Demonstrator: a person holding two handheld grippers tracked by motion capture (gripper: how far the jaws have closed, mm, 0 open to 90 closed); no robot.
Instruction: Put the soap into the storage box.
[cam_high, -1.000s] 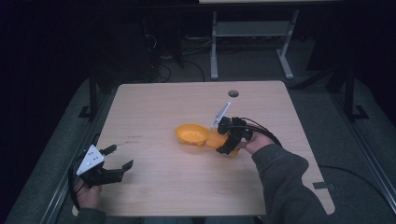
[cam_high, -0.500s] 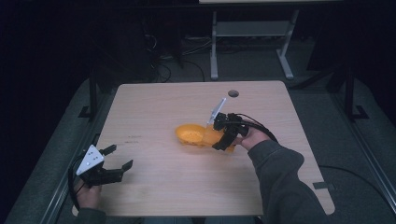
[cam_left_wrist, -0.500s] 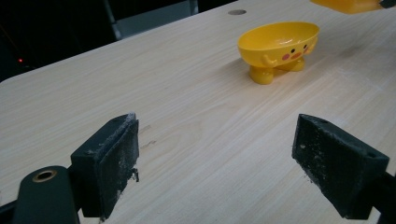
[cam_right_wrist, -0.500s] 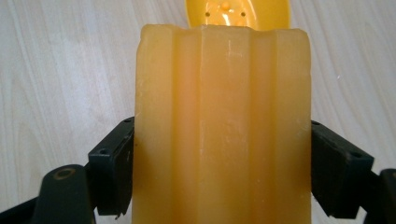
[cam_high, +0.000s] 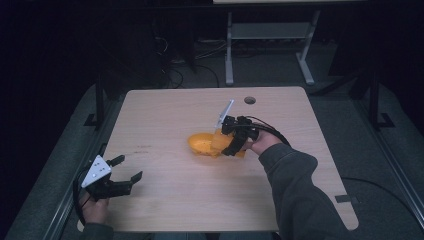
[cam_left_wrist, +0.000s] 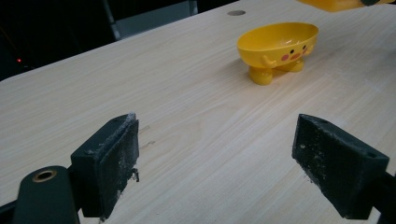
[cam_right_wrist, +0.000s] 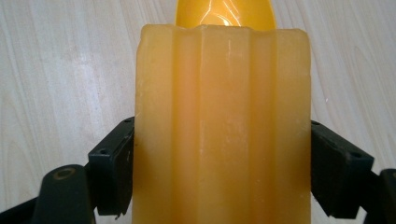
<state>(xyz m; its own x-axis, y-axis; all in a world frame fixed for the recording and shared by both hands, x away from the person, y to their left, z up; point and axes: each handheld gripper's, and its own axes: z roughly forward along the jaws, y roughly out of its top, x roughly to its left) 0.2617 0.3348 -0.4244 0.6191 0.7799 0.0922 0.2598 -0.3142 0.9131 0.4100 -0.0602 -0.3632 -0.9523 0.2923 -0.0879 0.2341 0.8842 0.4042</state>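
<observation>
A yellow duck-faced bowl (cam_high: 201, 144) on small feet stands near the middle of the wooden table (cam_high: 165, 107); the left gripper view shows it far off (cam_left_wrist: 278, 43). My right gripper (cam_high: 226, 140) is shut on a ridged orange bar (cam_high: 219, 144), holding it at the bowl's right rim. In the right gripper view the bar (cam_right_wrist: 222, 116) sits between both jaws of the right gripper (cam_right_wrist: 224, 150), with the bowl (cam_right_wrist: 224, 11) just beyond its top. My left gripper (cam_high: 129, 167) rests open near the table's front left corner, and nothing lies between its jaws (cam_left_wrist: 219, 135).
A round cable hole (cam_high: 250, 100) sits near the table's far edge. A sleeved forearm (cam_high: 295, 185) crosses the front right of the table. Cables and a white desk frame (cam_high: 270, 35) stand on the dark floor behind.
My right gripper has carried the orange bar a little to the left, up to the bowl's right rim. The left gripper has stayed in place.
</observation>
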